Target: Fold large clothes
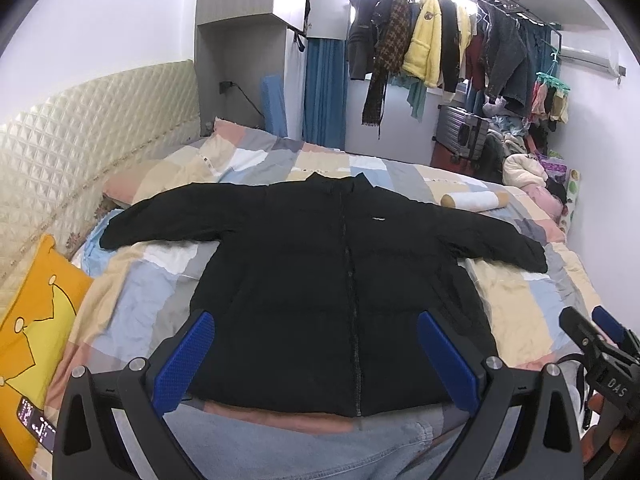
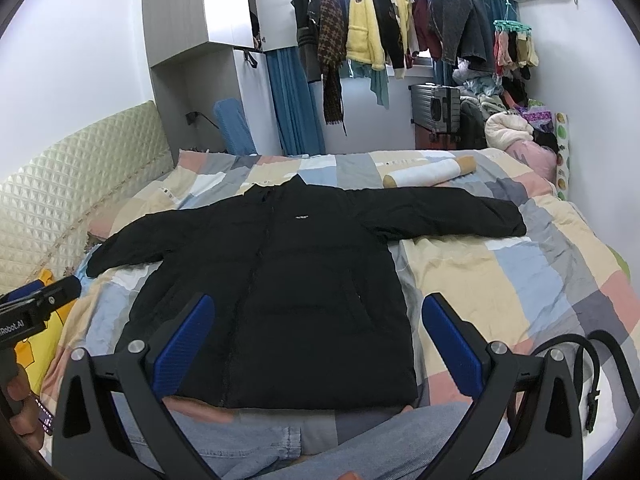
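You hold both grippers above the near edge of the bed, and both look at the same black jacket (image 1: pixel 340 272). The jacket lies flat on the checked quilt (image 1: pixel 140 292), front side up, zipper closed, collar toward the far wall and hem toward you. Its two sleeves are spread out to the sides, one toward the padded headboard (image 1: pixel 80 140), the other toward the far side of the bed. A small white label (image 2: pixel 301 216) shows on the chest.

Your left gripper (image 1: pixel 316 356) has its jaws wide apart, and nothing is between the blue pads (image 1: pixel 186 360). It hangs over the hem of the jacket; I cannot tell if the pads touch the cloth. Your right gripper (image 2: pixel 320 344) is also wide apart and holds nothing. Its left pad is over the lower part of the jacket and its right pad is over the quilt, just beside the side edge of the jacket.

In the left wrist view you see the right gripper at the right border, and in the right wrist view the left gripper (image 2: pixel 38 312) at the left border.

Behind the jacket, near the sleeve on the far side, a white roll (image 1: pixel 476 199) lies on the quilt. A yellow pillow (image 1: pixel 36 320) lies at the headboard side. Against the far wall many clothes hang on a rack (image 2: pixel 392 24), and a grey suitcase (image 2: pixel 436 108) stands under them. Your legs in light blue jeans (image 1: pixel 304 448) show at the bottom of both views.
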A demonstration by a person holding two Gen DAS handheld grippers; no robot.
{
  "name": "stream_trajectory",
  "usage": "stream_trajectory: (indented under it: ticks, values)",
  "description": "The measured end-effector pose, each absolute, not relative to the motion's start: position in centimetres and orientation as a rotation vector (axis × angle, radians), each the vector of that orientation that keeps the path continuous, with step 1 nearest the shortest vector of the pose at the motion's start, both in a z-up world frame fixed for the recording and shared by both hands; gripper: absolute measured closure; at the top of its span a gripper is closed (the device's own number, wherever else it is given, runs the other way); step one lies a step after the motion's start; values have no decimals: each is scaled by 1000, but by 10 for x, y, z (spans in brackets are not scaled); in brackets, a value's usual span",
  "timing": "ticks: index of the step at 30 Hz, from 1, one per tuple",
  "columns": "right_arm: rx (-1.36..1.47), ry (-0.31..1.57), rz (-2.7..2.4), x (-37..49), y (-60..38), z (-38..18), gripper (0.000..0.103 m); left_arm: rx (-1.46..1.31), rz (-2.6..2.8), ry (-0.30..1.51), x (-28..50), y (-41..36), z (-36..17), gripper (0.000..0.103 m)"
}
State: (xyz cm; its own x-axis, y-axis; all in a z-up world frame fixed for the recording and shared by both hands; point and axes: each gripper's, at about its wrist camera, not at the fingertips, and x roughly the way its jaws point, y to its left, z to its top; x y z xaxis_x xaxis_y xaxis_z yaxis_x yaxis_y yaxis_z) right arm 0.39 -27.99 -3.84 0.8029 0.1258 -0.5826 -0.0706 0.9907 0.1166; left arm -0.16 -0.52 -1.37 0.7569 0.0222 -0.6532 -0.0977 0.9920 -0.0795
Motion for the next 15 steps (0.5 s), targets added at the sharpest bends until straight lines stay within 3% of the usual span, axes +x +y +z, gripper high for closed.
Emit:
stream_trajectory:
  ticks: [15]
  values:
    - [107,639,100,7,-284,-29,0,-116,68,709,-6,-4,-14,1]
